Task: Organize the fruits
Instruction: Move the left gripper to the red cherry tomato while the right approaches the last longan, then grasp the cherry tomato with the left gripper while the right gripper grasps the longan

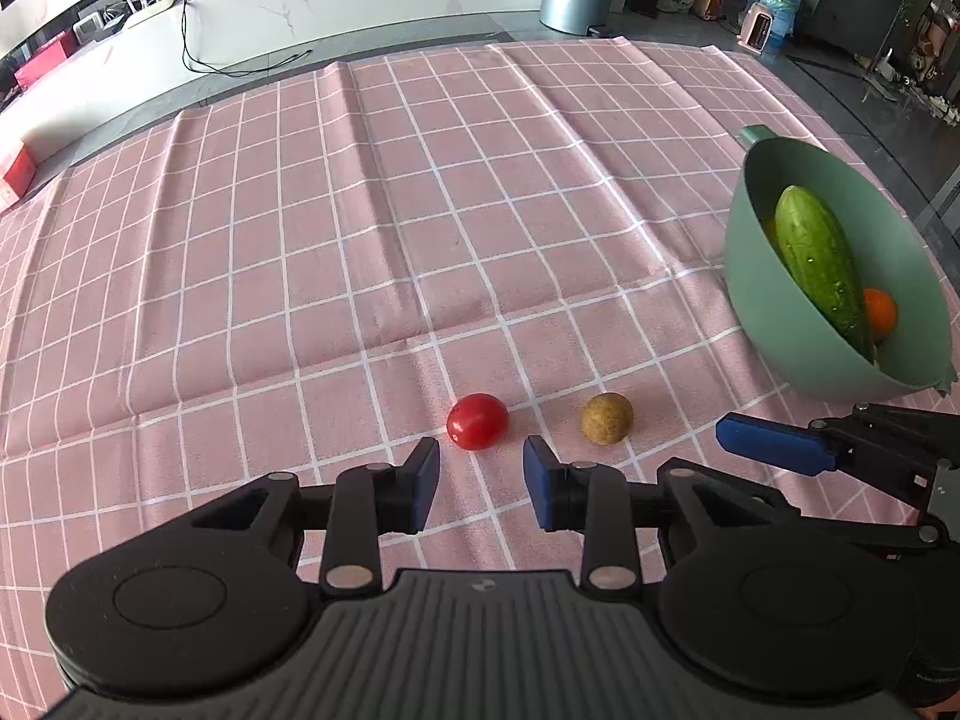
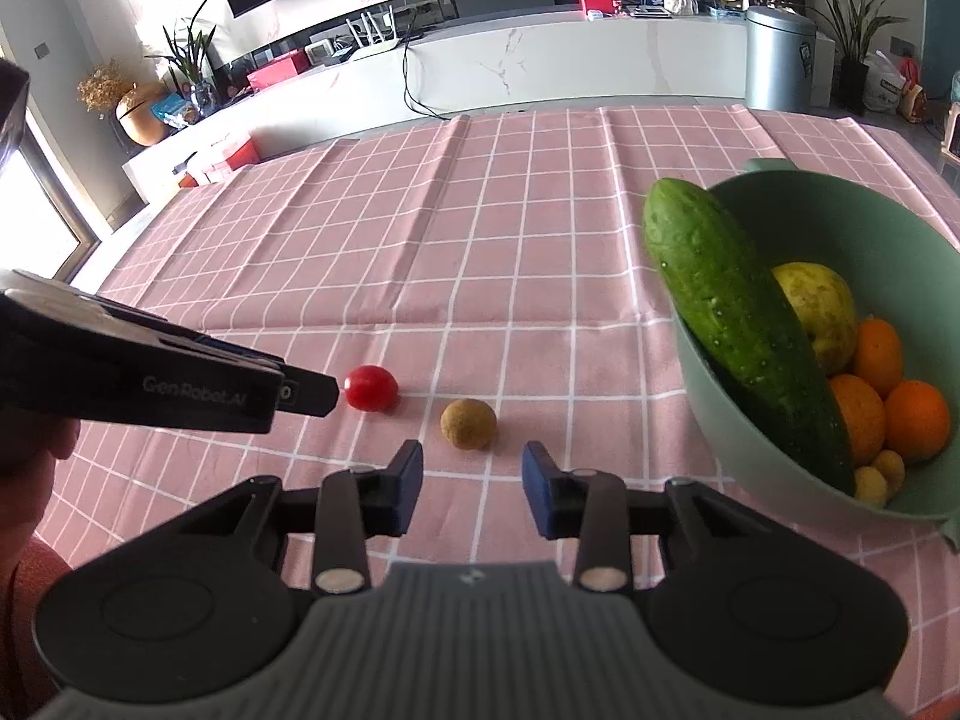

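Observation:
A red cherry tomato (image 1: 477, 421) and a small brown round fruit (image 1: 606, 417) lie side by side on the pink checked cloth (image 1: 360, 210). My left gripper (image 1: 480, 483) is open and empty, just short of the tomato. My right gripper (image 2: 471, 483) is open and empty, just short of the brown fruit (image 2: 468, 423); the tomato (image 2: 372, 387) lies to its left. A green bowl (image 2: 840, 228) on the right holds a cucumber (image 2: 744, 330), a yellow-green fruit (image 2: 822, 312), oranges (image 2: 912, 417) and small yellow fruits. The bowl (image 1: 774, 300) and cucumber (image 1: 822, 264) also show in the left wrist view.
The right gripper's blue fingertip (image 1: 774, 444) shows at the right of the left wrist view. The left gripper's black body (image 2: 150, 378) crosses the left of the right wrist view. A white counter (image 2: 540, 60) and a metal bin (image 2: 780, 57) stand beyond the table's far edge.

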Available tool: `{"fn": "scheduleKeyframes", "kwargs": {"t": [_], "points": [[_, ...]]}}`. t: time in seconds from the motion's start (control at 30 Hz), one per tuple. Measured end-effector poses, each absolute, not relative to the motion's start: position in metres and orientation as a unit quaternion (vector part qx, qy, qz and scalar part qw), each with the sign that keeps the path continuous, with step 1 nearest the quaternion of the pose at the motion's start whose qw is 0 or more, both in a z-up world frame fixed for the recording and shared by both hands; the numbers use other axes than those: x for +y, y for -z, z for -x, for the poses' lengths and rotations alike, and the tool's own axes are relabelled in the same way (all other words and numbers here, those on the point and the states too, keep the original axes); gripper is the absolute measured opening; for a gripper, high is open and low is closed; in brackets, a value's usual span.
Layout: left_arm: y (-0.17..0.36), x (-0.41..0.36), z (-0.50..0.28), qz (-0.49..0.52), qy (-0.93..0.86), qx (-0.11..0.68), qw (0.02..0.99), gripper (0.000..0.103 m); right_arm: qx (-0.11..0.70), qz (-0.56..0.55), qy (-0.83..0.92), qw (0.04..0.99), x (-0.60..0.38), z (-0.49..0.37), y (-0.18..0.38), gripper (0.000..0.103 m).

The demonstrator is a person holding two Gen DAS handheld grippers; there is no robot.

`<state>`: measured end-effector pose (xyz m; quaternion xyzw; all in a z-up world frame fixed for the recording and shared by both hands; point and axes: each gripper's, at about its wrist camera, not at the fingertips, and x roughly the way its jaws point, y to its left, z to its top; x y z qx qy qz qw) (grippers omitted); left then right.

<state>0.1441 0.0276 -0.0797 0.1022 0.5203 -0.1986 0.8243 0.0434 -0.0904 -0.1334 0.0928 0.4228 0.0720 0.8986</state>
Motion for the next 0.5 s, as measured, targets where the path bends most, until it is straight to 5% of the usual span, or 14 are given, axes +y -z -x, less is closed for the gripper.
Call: {"fn": "scheduleKeyframes", "kwargs": {"t": [0.5], "points": [[0.114, 0.016, -0.161, -0.113, 0.21, 0.523, 0.818, 0.039, 0.428, -0.052, -0.09, 0.898, -0.086, -0.067, 0.162, 0.033]]}}
